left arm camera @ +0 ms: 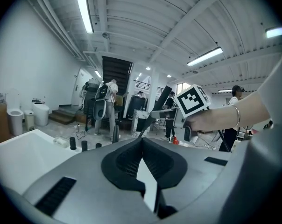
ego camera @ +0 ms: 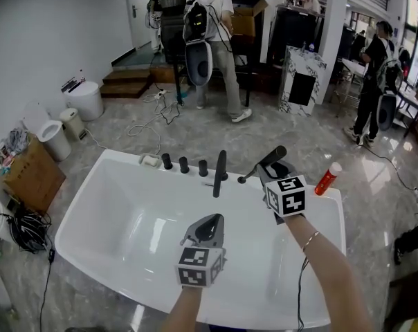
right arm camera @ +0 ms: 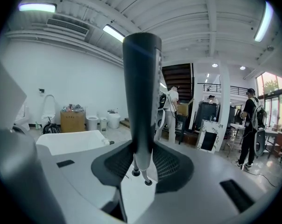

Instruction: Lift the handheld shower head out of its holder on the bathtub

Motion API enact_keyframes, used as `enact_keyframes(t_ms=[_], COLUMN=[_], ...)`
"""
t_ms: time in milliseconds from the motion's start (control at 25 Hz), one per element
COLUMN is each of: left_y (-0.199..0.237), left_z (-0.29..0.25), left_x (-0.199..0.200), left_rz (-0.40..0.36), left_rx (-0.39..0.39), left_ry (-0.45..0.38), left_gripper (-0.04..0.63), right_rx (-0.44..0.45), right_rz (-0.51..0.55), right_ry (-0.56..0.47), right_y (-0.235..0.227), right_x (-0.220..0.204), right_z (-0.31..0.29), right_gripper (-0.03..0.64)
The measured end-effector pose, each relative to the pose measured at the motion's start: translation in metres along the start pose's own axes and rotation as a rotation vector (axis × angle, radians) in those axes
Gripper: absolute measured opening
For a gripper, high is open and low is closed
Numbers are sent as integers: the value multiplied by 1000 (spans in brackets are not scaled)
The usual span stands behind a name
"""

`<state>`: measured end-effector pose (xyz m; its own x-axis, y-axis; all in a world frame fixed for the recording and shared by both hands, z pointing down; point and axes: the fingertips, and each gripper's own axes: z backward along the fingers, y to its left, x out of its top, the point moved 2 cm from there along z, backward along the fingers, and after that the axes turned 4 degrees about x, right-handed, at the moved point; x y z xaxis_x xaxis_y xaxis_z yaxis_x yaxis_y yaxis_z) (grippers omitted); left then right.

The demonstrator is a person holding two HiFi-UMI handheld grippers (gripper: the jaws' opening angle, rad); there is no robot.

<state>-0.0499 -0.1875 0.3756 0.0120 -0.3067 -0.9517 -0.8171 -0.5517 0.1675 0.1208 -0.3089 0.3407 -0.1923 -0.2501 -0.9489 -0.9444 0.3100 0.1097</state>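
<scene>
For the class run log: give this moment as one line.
right gripper: shut on shower head | left gripper: shut, empty | both above bathtub

White bathtub (ego camera: 105, 198) on grey marbled floor (ego camera: 264, 133)

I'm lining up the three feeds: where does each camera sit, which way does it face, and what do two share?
Head view: on the person's head, steeply down into the bathtub; left claw, right claw and forearms show.
Left gripper view: rides the left claw, jaws together, empty, facing across the bathtub into the room; the right hand shows.
Right gripper view: rides the right claw, looking along the shower head clamped in it.
Shared: head and left gripper views both show the faucet knobs and the shower head.
</scene>
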Motion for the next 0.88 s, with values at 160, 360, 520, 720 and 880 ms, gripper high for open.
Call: enact_keyframes(t_ms=[160,360,520,720,880], left_y=[-9,-18,-25,-36,-41], left_z=[16,34,48,63,68], left_x=[8,15,21,28,32], left_rz=[-8,-3,7,-6,-18], left_rx=[2,13,18,21,28], left_ry=[-13,-17,-29,-44,-38], left_gripper=[20,20,20,20,20], right_rx=[1,5,3,8,12], right_rz=[-22,-17,-19,-6,-10], right_ry=[-8,2,12,9,9], right_y=[6,11,15,23,25], right_x=[7,13,15,20,21], right_z=[23,47,62,79,86], right_gripper=[132,132,132,132,132])
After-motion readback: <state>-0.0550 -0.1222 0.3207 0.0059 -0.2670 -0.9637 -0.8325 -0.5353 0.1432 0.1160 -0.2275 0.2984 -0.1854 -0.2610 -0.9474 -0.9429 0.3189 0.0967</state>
